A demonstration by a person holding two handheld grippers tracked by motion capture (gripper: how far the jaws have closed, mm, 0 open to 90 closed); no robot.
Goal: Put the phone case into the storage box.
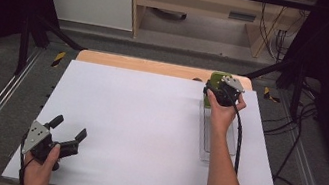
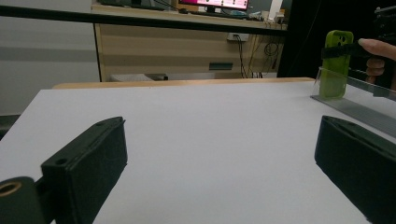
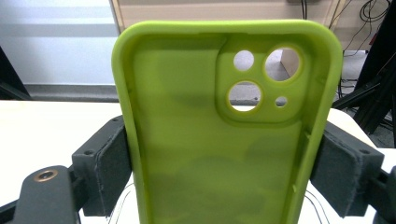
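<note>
A lime-green phone case stands upright between the pads of my right gripper, which is shut on its two long sides; its hollow inside and camera holes face the camera. In the high view the right gripper holds the green phone case at the far end of a clear plastic tray on the right of the white board. In the left gripper view the green phone case stands at the tray's end. My left gripper rests open at the near left, jaws wide apart over bare board.
The white board covers a wooden table whose far edge shows beyond it. Black frame bars and cables run along both sides. A wooden desk stands behind the table.
</note>
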